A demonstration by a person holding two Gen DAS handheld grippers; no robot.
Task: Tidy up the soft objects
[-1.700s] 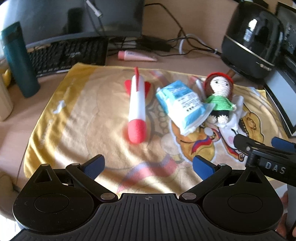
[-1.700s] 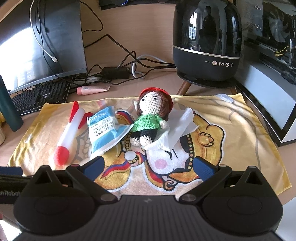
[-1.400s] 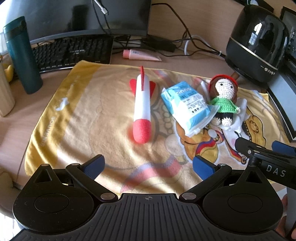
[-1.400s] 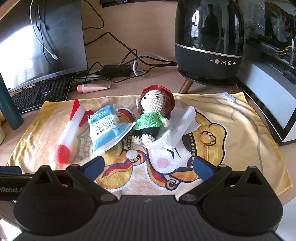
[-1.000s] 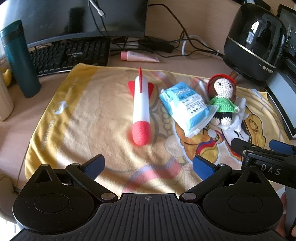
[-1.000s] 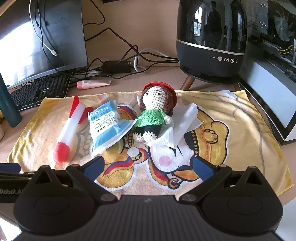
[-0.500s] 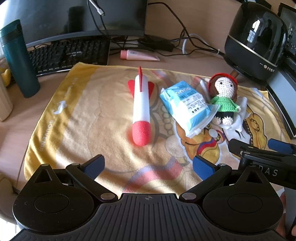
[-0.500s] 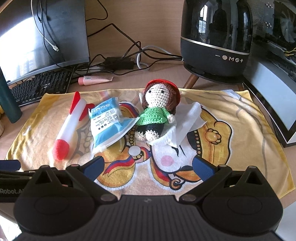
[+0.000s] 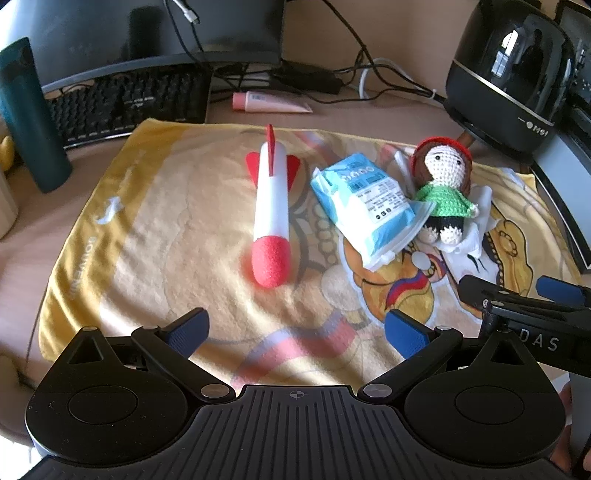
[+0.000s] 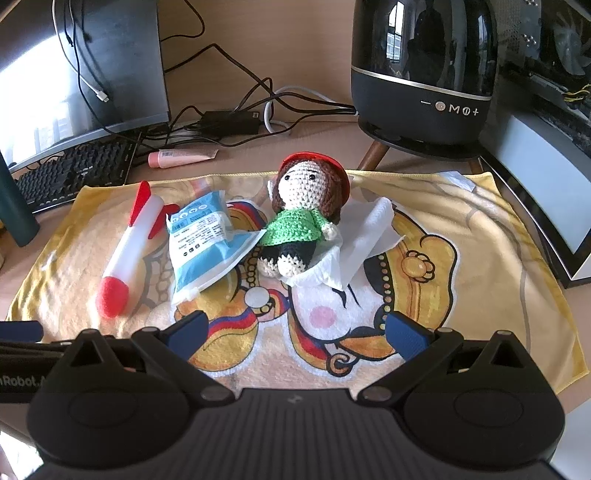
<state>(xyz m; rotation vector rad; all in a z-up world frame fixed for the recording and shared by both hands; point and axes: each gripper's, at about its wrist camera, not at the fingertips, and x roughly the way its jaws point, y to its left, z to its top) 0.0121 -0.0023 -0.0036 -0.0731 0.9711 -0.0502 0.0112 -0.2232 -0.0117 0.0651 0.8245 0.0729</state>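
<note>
A yellow printed towel [image 9: 155, 236] [image 10: 480, 266] covers the desk. On it lie a red and white foam rocket [image 9: 271, 210] [image 10: 127, 251], a blue tissue pack [image 9: 364, 203] [image 10: 201, 240], and a crocheted doll [image 9: 445, 181] [image 10: 301, 221] in a green top resting on a white tissue [image 10: 362, 236]. My left gripper [image 9: 295, 328] hovers open over the towel's near edge, short of the rocket's red nose. My right gripper [image 10: 295, 328] is open too, just in front of the doll. Its fingers [image 9: 491, 295] show at the right of the left wrist view.
Behind the towel are a black keyboard [image 9: 122, 99] [image 10: 74, 166], a monitor [image 9: 147, 33], a pink tube [image 9: 271, 107] [image 10: 181, 158], cables and a black round speaker [image 9: 509, 70] [image 10: 421, 70]. A teal flask [image 9: 29, 114] stands left. A dark case [image 10: 546, 155] flanks the right.
The right gripper has crept forward toward the doll, which now looks larger. The left gripper has stayed nearly still. Nothing has been grasped.
</note>
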